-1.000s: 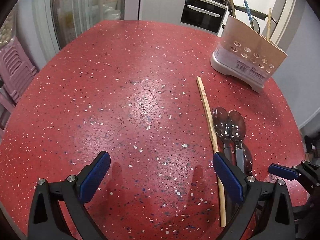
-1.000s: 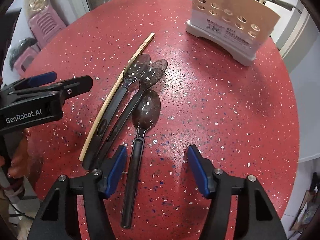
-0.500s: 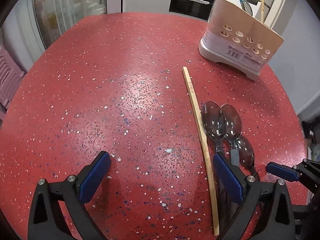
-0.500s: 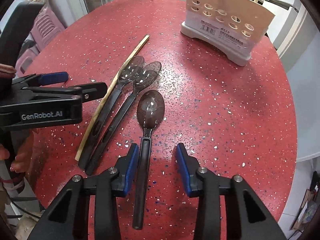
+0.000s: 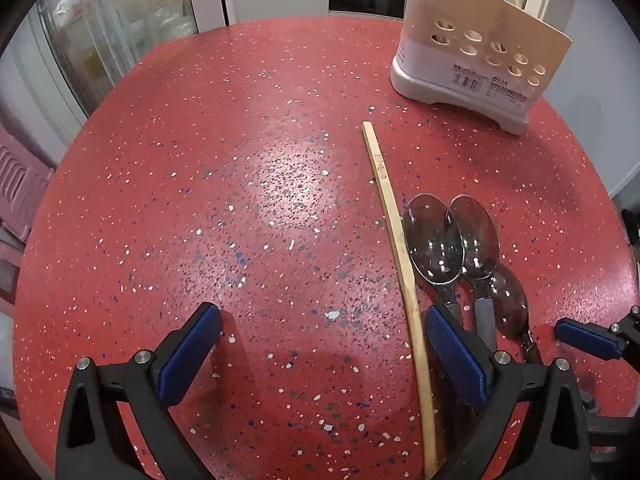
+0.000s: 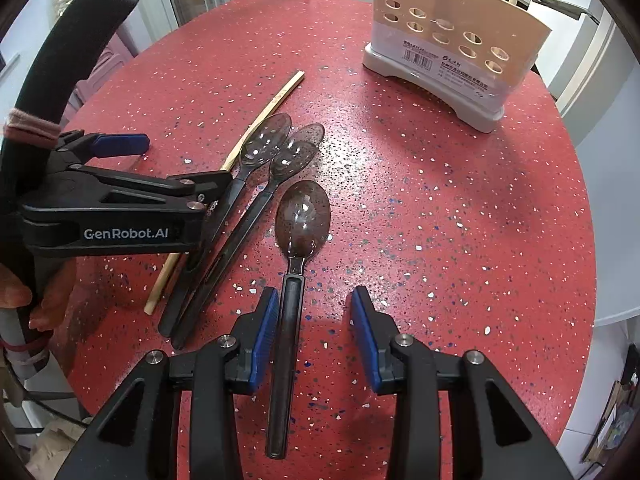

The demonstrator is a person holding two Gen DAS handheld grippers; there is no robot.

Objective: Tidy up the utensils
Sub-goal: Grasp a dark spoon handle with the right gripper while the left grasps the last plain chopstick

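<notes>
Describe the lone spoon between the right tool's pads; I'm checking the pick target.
The lone spoon lies flat on the red speckled table, apart from the other two spoons. Its smoky translucent bowl faces up, pointing toward the holder; the long handle looks like black plastic. The handle runs between the right tool pads, against the left pad with a gap to the right pad, so it is not gripped yet.

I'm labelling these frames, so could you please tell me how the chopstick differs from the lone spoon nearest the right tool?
The chopstick is pale wood, thin and straight; the lone spoon is dark translucent plastic with a broad bowl. The chopstick lies against the paired spoons, while the lone spoon's handle runs between the right tool's pads. Both lie flat on the red table.
</notes>
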